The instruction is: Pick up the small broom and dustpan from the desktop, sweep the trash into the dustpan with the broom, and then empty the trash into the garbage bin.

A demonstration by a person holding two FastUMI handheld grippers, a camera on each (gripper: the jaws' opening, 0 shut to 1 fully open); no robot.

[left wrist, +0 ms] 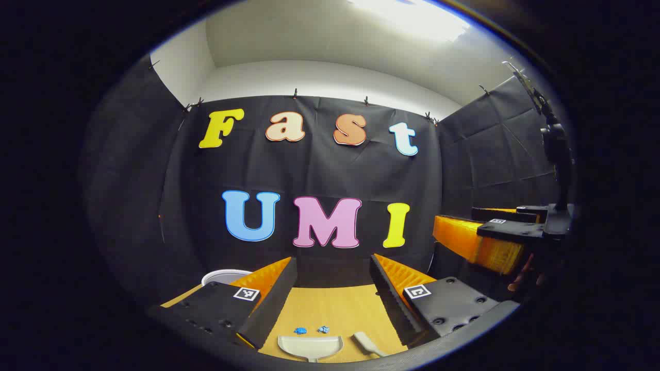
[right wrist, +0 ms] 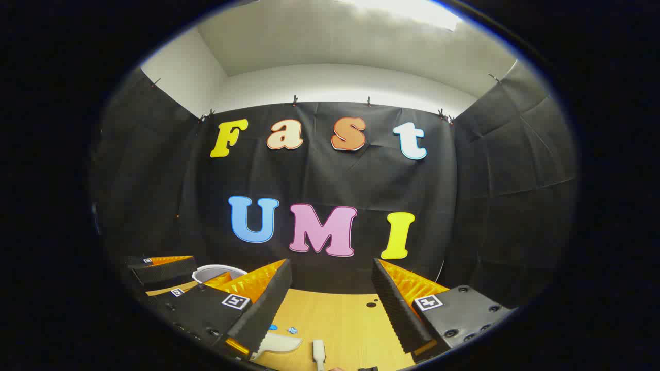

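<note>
- The left gripper (left wrist: 332, 275) stood wide open and empty above the desktop (left wrist: 335, 306); dustpan (left wrist: 310, 346), broom (left wrist: 367, 343) and two blue trash scraps (left wrist: 311, 330) lay just below its fingers.
- The right gripper (right wrist: 330, 281) likewise gaped, holding nothing, broom (right wrist: 319, 352) below it.
- A white bin (left wrist: 225, 276) sat beyond the left finger; bare desktop ahead.

The right gripper (right wrist: 330, 293) is being held open above the surface (right wrist: 340, 319); the dustpan (right wrist: 278, 342), broom (right wrist: 319, 353) and blue trash (right wrist: 292, 330) are lying below its fingers.
</note>
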